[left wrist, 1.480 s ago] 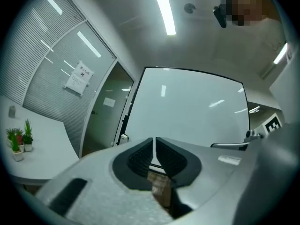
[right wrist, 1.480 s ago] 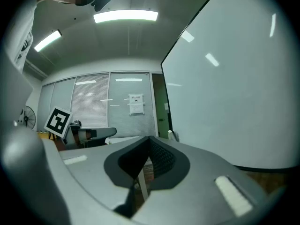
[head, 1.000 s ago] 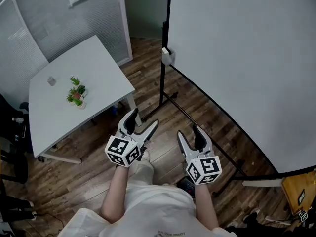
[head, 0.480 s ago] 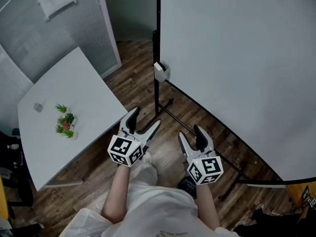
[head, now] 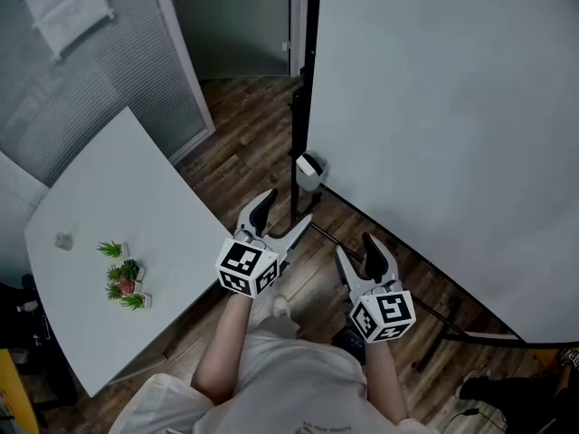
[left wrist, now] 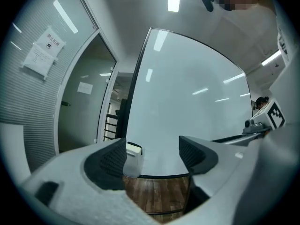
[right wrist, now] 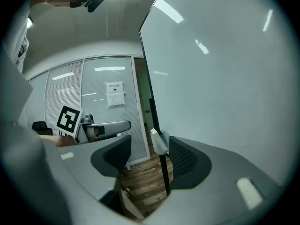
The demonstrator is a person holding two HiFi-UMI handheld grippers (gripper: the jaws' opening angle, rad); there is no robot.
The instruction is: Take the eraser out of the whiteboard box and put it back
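Left gripper (head: 282, 215): jaws wide apart and just starting to close, nothing between the pads, only open air with the box showing beyond them. Right gripper (head: 360, 251): jaws spread wide, likewise empty, holding nothing. Both are carried side by side at about waist level, pointing toward the board's near corner, near the box but well short of touching it. Box (head: 310, 172): small, pale, fixed to the black post (head: 308, 61) at the edge of the whiteboard (head: 434, 107), down near its lower corner. Eraser: not to be made out as a separate thing; a dark strip (left wrist: 134, 146) along the box's top may be it, so it is judged to sit inside the box, untouched. Surroundings: white table (head: 118, 206) to the left with a small plant (head: 125, 277) on it, wooden floor (head: 253, 125) underfoot, a ribbed partition (head: 90, 80) behind with a paper notice (head: 63, 7) on it. Progress: none of the task is done as far as can be seen; the reach to the box, the lift out and the return all remain.
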